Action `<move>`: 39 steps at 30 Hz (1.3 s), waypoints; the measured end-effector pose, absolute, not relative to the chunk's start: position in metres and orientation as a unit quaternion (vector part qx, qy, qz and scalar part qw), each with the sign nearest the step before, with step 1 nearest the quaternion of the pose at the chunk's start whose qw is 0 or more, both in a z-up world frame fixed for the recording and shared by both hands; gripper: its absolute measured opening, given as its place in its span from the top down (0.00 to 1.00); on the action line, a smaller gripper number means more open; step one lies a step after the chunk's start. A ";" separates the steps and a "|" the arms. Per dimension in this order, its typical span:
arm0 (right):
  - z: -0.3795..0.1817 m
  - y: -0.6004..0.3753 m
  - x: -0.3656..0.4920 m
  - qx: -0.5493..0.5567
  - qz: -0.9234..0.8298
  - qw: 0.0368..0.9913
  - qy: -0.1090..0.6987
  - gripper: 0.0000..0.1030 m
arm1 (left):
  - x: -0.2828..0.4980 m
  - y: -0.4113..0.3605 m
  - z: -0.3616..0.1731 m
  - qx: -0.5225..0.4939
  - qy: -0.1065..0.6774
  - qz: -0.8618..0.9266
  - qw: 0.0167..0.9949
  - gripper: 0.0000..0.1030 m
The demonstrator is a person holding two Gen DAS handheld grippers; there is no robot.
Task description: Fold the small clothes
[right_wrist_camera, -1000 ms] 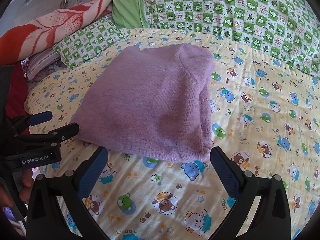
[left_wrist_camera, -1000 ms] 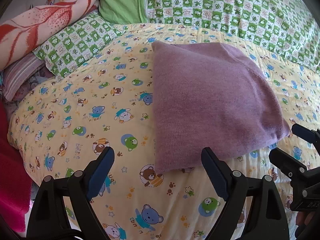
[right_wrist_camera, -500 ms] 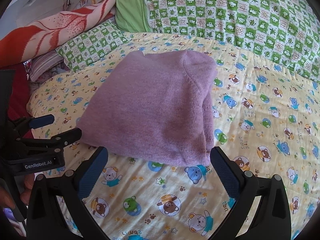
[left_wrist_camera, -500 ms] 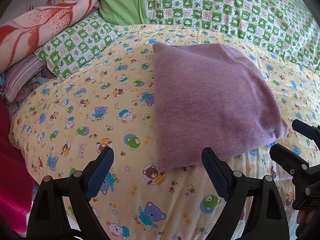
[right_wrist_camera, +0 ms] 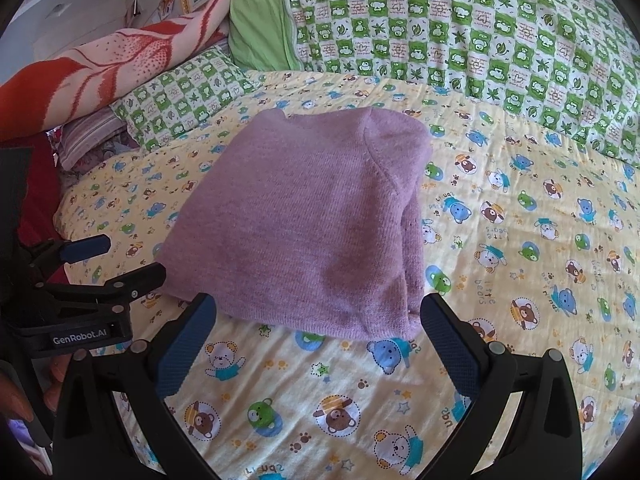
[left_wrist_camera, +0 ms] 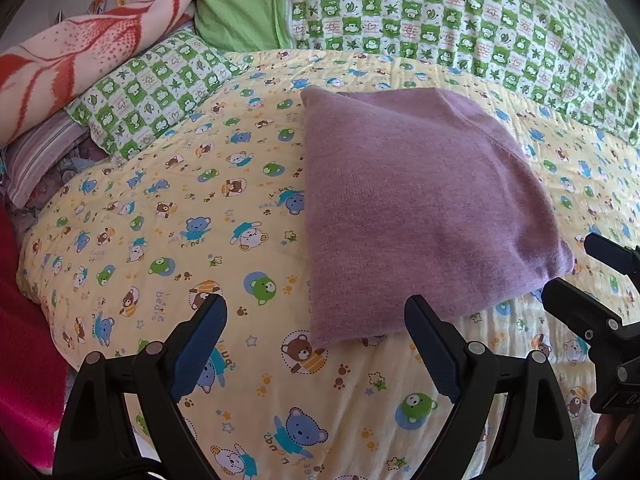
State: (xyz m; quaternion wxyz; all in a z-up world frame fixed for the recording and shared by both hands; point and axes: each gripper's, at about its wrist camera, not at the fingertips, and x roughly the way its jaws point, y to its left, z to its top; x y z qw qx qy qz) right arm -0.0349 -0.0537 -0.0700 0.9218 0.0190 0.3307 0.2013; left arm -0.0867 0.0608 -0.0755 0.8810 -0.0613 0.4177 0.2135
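Note:
A purple knit garment [left_wrist_camera: 416, 204] [right_wrist_camera: 316, 220] lies folded into a compact rectangle on the yellow bear-print bedspread [left_wrist_camera: 168, 240] [right_wrist_camera: 520, 240]. My left gripper [left_wrist_camera: 316, 348] hovers open just in front of its near left corner, touching nothing. Over the garment's near edge my right gripper [right_wrist_camera: 318, 340] stands open with nothing between its fingers. Each gripper shows in the other's view: the right one [left_wrist_camera: 600, 280] at the far right, the left one [right_wrist_camera: 108, 260] at the far left, both off the cloth.
Green checked pillows [left_wrist_camera: 148, 92] and a green checked quilt [right_wrist_camera: 480, 28] lie behind the garment. A red and pink leaf-print blanket [left_wrist_camera: 80, 56] is piled at the back left. Red fabric [left_wrist_camera: 24, 360] hangs beyond the bed's left edge.
Both grippers have drawn slightly back from the garment, still open. The folded garment has not moved.

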 end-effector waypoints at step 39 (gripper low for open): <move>-0.063 -0.054 -0.034 0.022 0.200 0.924 0.325 0.01 | -0.085 0.065 -0.073 -0.054 0.421 0.207 0.881 0.10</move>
